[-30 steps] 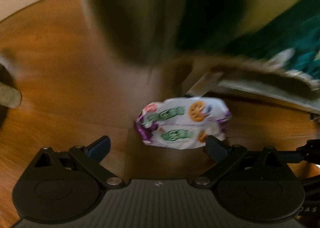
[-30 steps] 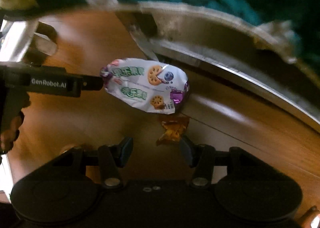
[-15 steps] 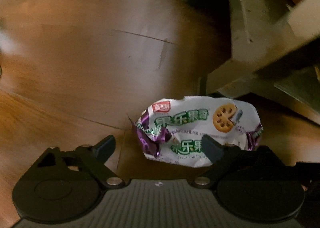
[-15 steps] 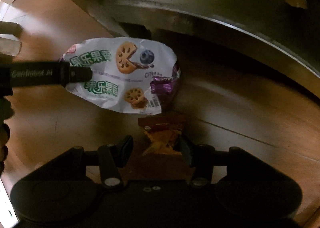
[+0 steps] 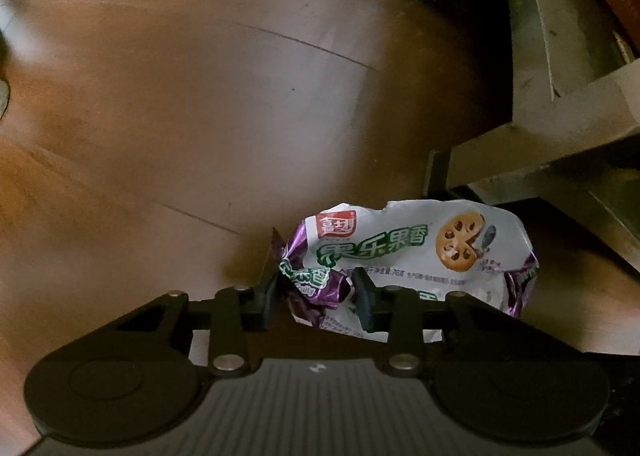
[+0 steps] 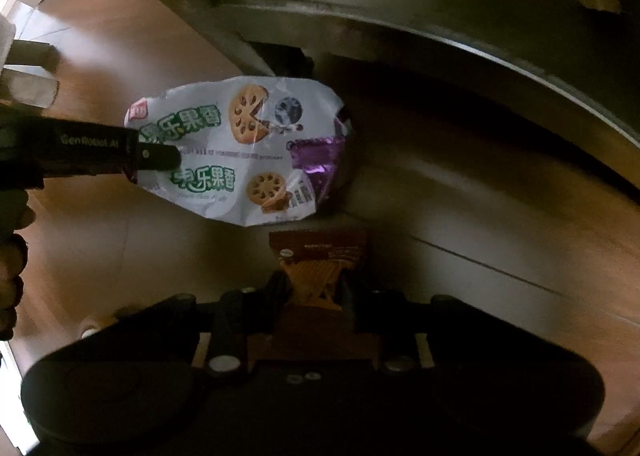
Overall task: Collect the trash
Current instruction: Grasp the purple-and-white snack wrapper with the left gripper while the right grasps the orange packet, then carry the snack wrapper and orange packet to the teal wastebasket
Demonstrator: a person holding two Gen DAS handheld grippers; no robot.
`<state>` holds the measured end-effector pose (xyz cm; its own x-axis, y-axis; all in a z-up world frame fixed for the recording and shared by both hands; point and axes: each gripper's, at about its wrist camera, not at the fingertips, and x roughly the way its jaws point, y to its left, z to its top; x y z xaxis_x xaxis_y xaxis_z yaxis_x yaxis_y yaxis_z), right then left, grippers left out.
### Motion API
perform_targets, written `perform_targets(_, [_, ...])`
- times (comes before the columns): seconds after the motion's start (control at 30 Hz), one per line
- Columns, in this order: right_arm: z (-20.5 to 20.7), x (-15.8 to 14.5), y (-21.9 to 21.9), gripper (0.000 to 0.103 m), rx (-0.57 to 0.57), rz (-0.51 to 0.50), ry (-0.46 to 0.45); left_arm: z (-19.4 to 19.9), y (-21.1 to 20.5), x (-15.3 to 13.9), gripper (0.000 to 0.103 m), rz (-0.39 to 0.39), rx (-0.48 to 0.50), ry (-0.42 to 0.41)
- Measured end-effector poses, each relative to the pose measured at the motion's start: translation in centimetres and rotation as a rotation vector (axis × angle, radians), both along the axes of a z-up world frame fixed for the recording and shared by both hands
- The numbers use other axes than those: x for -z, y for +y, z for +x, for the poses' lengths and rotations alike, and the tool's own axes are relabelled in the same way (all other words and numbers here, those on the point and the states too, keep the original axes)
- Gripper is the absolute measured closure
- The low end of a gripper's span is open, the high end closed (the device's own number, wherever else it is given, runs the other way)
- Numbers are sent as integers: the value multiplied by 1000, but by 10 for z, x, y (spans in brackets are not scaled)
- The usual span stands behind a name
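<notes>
Closing from both sides at once, each gripper points down at its own piece of litter on the wooden floor [image 5: 200, 103]. The left gripper [image 5: 316, 296] has its jaws narrowing around the crumpled purple end of the white snack wrapper [image 5: 400, 244], which lies with its long axis running off to that gripper's right, toward the grey furniture base [image 5: 560, 127]; the pads look to be just meeting the foil. The right gripper [image 6: 314, 296] is closing on the small brown candy wrapper [image 6: 316, 256], pinched at its twisted waist, just beside the white wrapper's [image 6: 240, 151] lower edge. Both are thin, glossy, crinkled film, light and springy, likely to slip or unfold unless squeezed firmly before any lift
</notes>
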<state>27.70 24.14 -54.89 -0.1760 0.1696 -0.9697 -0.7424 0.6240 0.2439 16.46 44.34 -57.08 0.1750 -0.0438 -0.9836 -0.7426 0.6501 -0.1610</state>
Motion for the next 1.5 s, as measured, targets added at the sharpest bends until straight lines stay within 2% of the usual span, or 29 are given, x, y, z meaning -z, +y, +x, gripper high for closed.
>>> perform_targets(0.13, [0, -12, -7, 77, -4, 0, -14, -9, -1, -7, 68, -9, 10, 7])
perform_targets(0.33, [-10, -45, -30, 78, -26, 2, -21, -31, -1, -28, 68, -13, -2, 24])
perform_targets(0.47, [-22, -77, -48, 78, -44, 18, -42, -57, -3, -51, 68, -16, -16, 24])
perform_targets(0.6, [-27, -122, -61, 78, -55, 55, -82, -81, -7, -81, 68, -7, -25, 16])
perform_targets(0.7, [-32, -154, -72, 78, -34, 92, -116, -94, -10, -117, 68, 36, -4, -19])
perform_targets(0.87, [-35, -214, -77, 78, 22, 179, -182, -91, -16, -183, 68, 120, 43, -122])
perform_targets(1.1, [-30, -308, -100, 78, 115, 342, -293, -75, -41, -302, 68, 254, 122, -315])
perform_targets(1.27, [-34, -378, -142, 78, 188, 455, -387, -62, -83, -375, 68, 383, 215, -423])
perform_targets(1.5, [-43, -467, -218, 78, 259, 537, -502, -59, -139, -479, 68, 444, 261, -584])
